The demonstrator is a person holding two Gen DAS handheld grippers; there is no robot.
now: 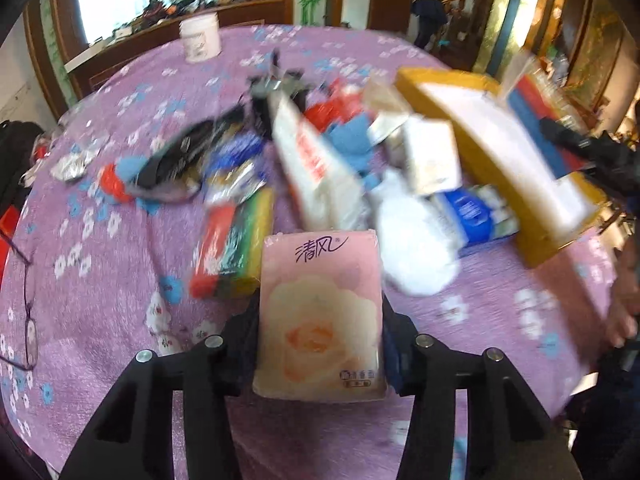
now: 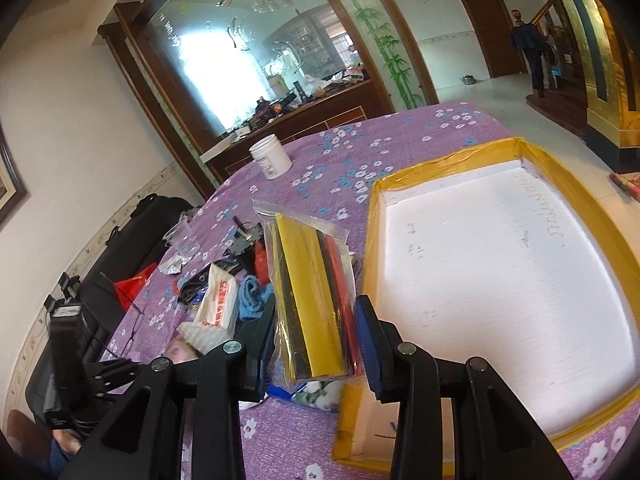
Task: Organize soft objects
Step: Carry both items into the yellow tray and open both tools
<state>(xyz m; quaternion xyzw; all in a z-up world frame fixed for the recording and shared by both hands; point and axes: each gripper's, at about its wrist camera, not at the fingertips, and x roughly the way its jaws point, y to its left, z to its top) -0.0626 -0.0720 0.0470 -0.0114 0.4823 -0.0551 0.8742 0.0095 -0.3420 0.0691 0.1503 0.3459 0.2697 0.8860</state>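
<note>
Both grippers hold soft packs above the purple flowered tabletop (image 2: pixel 340 148).

The left gripper (image 1: pixel 320 320) has its fingers clamped on the sides of a pink tissue pack (image 1: pixel 320 316) printed with a pale rose and the characters 清风; the pack is off the tabletop, in front of the heap of loose goods. The right gripper (image 2: pixel 316 320) has its fingers pressed against a clear zip bag (image 2: pixel 312 280) that holds flat yellow, black and red pieces, beside the left rim of the yellow-edged tray (image 2: pixel 374 216). The tray lies at the right side of the tabletop; its white floor is bare and bears a faint handwritten line, too small to read. In the heap lie a white bag with red print (image 2: pixel 220 300), blurred, and a blue cloth (image 2: pixel 250 290). A white jar (image 2: pixel 271 156) stands near the far edge.
</note>
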